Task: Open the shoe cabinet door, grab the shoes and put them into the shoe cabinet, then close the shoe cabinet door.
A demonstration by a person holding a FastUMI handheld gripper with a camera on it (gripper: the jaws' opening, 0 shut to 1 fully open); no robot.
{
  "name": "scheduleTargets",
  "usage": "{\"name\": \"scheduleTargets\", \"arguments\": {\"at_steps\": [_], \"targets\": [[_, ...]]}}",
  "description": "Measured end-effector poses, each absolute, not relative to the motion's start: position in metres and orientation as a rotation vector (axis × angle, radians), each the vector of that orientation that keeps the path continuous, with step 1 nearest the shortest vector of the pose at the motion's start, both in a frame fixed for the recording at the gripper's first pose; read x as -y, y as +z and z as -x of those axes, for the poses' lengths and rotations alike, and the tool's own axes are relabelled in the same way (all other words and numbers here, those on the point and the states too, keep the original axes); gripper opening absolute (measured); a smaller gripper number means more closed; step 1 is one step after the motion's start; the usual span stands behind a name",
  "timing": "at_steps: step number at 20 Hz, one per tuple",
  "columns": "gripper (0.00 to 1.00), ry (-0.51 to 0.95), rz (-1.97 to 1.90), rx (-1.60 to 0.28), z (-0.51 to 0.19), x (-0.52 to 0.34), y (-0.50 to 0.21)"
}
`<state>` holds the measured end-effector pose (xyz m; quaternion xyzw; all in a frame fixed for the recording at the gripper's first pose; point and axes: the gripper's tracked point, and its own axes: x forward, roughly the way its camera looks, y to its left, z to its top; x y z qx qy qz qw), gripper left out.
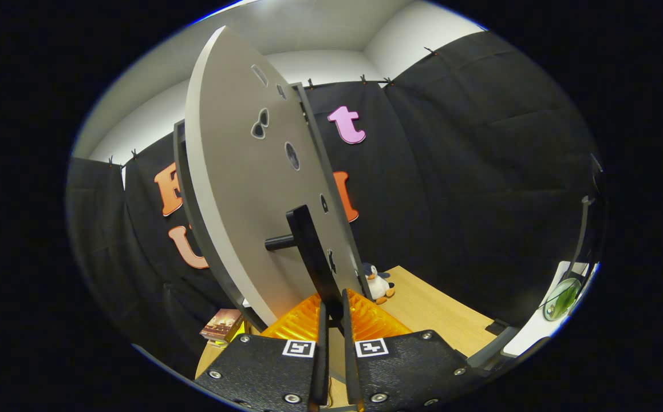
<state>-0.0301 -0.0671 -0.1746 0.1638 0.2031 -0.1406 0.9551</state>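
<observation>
The shoe cabinet's grey door (pixel 240 189), a flat panel with several small cut-out holes, rises just ahead of me and leans across the view. A black bar handle (pixel 308 240) stands off it on a short black peg. My gripper (pixel 332 312) is at the lower end of that handle. Its two orange fingers (pixel 300 325) lie on either side of the bar, nearly closed, and press on it. The dark cabinet frame (pixel 314 143) shows behind the door's far edge. No shoes can be seen here.
A small penguin plush (pixel 378 284) sits on the light wooden tabletop (pixel 434 312) beyond the door. A little printed box (pixel 223 324) lies left of the fingers. A white object with a round green part (pixel 560 297) stands far right.
</observation>
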Motion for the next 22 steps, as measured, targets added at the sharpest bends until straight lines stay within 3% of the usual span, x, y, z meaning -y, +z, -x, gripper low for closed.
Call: {"name": "scheduleTargets", "arguments": {"at_steps": [8, 12, 19, 22], "targets": [[0.11, -0.306, -0.382, -0.392, 0.040, 0.091, -0.180], [0.13, -0.393, -0.406, -0.415, 0.070, 0.100, -0.188], [0.07, -0.406, -0.361, -0.268, 0.092, 0.085, -0.141], [0.20, -0.334, -0.251, -0.284, 0.087, 0.052, -0.139]]}}
